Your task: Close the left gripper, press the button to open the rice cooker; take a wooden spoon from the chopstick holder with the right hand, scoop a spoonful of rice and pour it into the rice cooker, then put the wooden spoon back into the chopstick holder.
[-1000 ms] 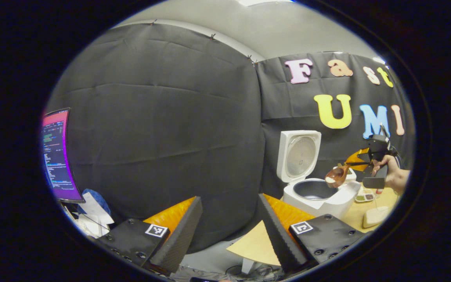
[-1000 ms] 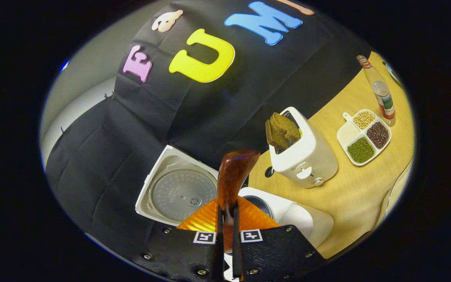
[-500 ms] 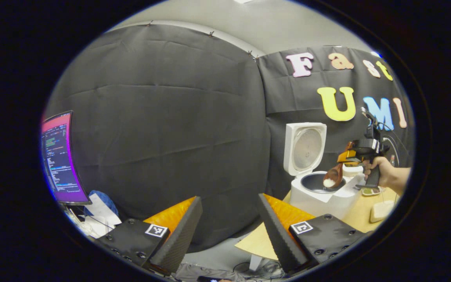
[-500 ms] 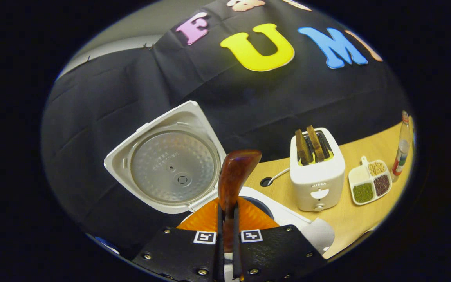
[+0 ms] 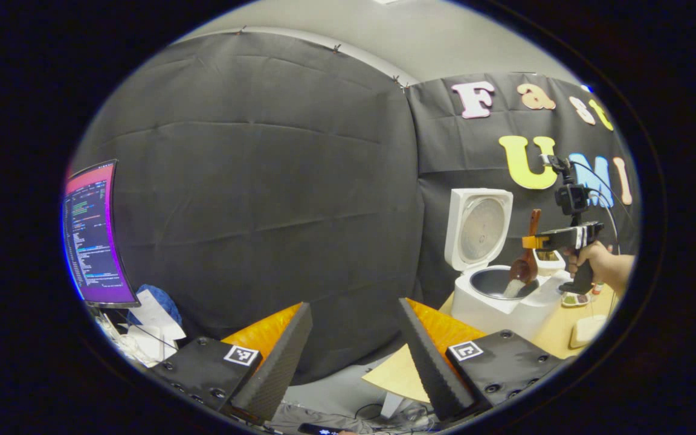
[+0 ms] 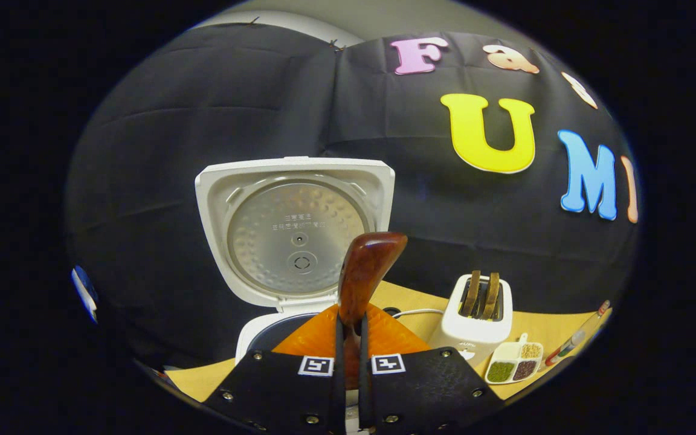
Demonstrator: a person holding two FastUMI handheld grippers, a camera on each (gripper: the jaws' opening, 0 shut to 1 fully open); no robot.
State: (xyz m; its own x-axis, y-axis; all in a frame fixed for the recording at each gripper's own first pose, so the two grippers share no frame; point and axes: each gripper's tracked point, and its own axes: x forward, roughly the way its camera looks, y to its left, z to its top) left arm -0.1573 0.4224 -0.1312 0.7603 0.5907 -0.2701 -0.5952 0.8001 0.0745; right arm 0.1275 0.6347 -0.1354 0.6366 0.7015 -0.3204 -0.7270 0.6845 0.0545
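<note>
Right gripper (image 6: 348, 386) clamps the glossy brown wooden spoon (image 6: 363, 275) by its handle, bowl tipped below it over the open white rice cooker (image 5: 493, 290), left gripper (image 5: 354, 362) gaping empty well aside, so finish tilting above the pot's middle.

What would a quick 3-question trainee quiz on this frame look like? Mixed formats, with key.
1. True or false: the rice cooker lid is shut.
2. The right claw grips: A) a bottle B) the wooden spoon C) toast
3. Fill in: in the left gripper view, rice falls from the spoon's bowl into the cooker's ____.

Key: 1 false, the lid stands open. 2 B. 3 pot. The left claw is open, away from the cooker.
</note>
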